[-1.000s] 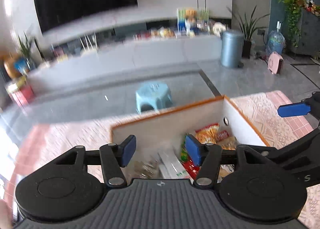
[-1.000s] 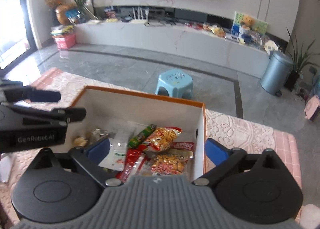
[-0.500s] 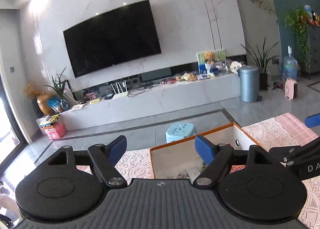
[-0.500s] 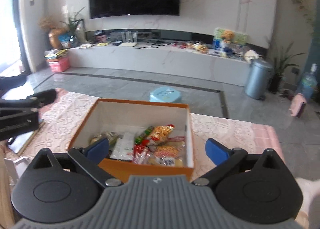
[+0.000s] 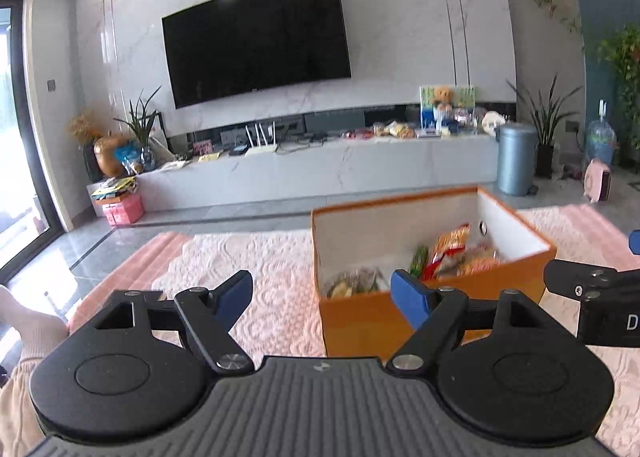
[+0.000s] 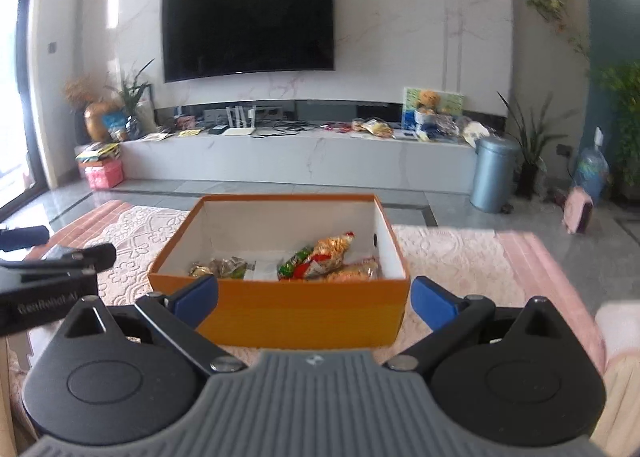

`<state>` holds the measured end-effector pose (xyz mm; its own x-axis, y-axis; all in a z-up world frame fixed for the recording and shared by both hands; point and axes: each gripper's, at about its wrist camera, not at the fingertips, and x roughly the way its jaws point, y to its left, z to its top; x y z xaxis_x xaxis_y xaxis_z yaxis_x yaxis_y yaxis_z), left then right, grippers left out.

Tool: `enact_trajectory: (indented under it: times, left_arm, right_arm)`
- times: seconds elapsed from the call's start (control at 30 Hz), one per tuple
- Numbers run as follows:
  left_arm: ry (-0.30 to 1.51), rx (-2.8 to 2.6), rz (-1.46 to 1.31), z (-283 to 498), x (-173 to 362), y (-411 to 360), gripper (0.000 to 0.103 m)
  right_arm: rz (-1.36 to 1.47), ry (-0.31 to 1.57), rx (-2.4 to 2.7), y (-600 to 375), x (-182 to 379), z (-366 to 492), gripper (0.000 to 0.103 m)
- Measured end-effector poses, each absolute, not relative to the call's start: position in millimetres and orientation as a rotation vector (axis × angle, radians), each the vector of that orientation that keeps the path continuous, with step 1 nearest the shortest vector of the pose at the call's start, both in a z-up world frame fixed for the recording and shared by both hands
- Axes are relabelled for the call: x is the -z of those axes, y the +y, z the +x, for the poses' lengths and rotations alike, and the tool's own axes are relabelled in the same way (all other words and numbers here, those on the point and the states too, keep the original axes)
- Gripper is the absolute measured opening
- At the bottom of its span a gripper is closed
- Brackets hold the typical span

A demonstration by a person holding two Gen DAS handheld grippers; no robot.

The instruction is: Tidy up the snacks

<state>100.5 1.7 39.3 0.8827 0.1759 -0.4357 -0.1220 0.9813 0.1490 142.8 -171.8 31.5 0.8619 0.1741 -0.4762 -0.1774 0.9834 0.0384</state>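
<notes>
Partly hidden behind its own near wall, an orange box (image 6: 280,305) sits on a pink lace-covered tabletop (image 6: 460,257), with its long side running across the right wrist view. Inside lie snack packets (image 6: 332,253), red, orange and green, piled toward the right end; smaller brownish ones (image 6: 220,267) sit at the left, and their labels are too blurred to read. The packets seem to lie mostly lengthwise, slanting toward the far right corner.

The left tongs (image 5: 322,293) are released, having just been opening, with nothing between the blue pads; the box stands ahead and to their right. The right tongs (image 6: 314,297) are also spread wide and empty, framing the box's near wall without touching it. Each tool's edge is cut off in the other's view.

Compared with a second ago, both tools have drawn back from above the box, so its outside front wall now shows.
</notes>
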Motion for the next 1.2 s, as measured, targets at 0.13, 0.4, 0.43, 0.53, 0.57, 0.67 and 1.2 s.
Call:
enact_trajectory:
  times: [0.13, 0.4, 0.43, 0.53, 0.57, 0.67, 1.2]
  left_arm:
    - [0.479, -0.182, 0.118, 105, -21, 0, 0.092]
    - [0.536, -0.173, 0.134, 112, 8, 0, 0.092]
    - [0.545, -0.173, 0.138, 113, 11, 1, 0.092]
    - [0.572, -0.173, 0.144, 116, 18, 0, 0.092]
    - [0.580, -0.171, 0.143, 117, 19, 0, 0.092]
    - [0.597, -0.167, 0.147, 118, 23, -1, 0.092]
    - [0.620, -0.160, 0.141, 118, 20, -2, 0.092]
  right_arm:
    - [0.018, 0.525, -0.163, -171, -8, 144, 0.099]
    - [-0.002, 0.513, -0.118, -168, 21, 152, 0.099]
    - [-0.014, 0.517, -0.112, -167, 24, 155, 0.099]
    - [-0.026, 0.512, -0.132, -166, 34, 157, 0.099]
    - [-0.012, 0.503, -0.151, -168, 36, 156, 0.099]
    - [0.048, 0.497, -0.173, -175, 42, 157, 0.099]
    - [0.053, 0.514, -0.180, -171, 40, 160, 0.099]
